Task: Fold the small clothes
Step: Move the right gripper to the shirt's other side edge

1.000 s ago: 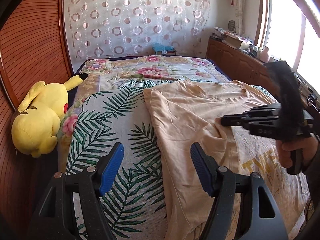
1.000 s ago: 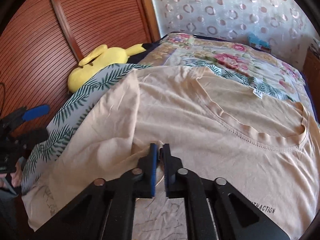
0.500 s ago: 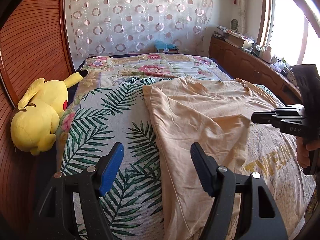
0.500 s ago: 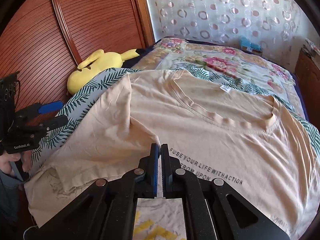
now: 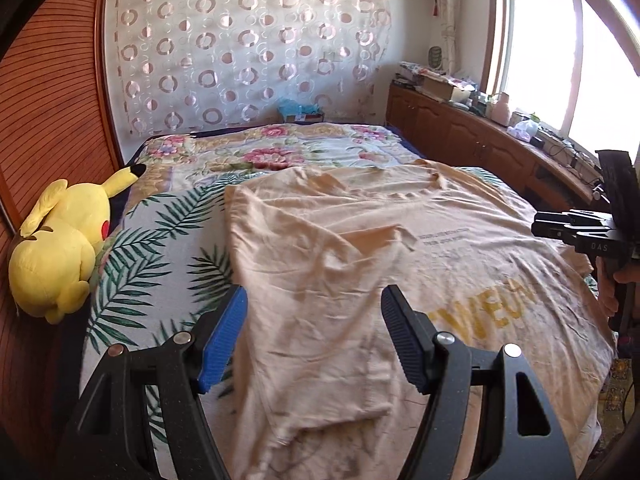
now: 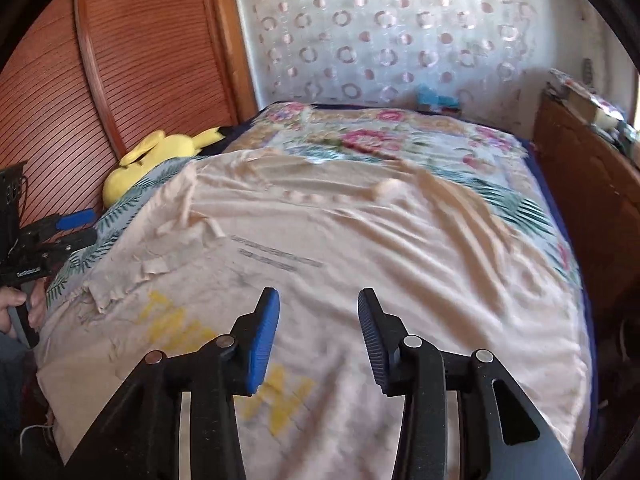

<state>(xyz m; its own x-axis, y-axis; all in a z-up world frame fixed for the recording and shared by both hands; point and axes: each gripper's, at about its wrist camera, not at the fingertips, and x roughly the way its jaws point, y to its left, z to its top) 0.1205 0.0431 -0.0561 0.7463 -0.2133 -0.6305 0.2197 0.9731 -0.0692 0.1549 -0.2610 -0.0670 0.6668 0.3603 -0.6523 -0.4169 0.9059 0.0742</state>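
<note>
One fold at most looks done, so the bulk of the job is judged still ahead. Largest in view is the bed point(image 5: 168, 240), its cover printed with green fronds and pink flowers, running back toward a curtain of rings; on it the peach T-shirt point(image 5: 360, 248) lies spread across most of the near half, front up, with dark lines of print mid-chest and big yellow letters lower down. Its left side appears turned in over the body: a sleeve flap point(image 5: 384, 240) lies doubled on the chest with its edge reaching the small print, and the cloth there is rumpled rather than smoothed. The right side seems to lie open and flat toward the wooden cabinets, and the hem end near the cameras has not been brought up, so a second side fold and the crosswise folds remain, by this reading. A yellow plush toy point(image 5: 60, 248) sits against the slatted wooden panel, well apart from the shirt. The left gripper point(image 5: 314, 336) hovers over the shirt's left edge with its fingers wide apart and nothing between them. The right gripper point(image 6: 318, 332) hangs above the yellow lettering, its fingers opening, with no cloth caught between them.
</note>
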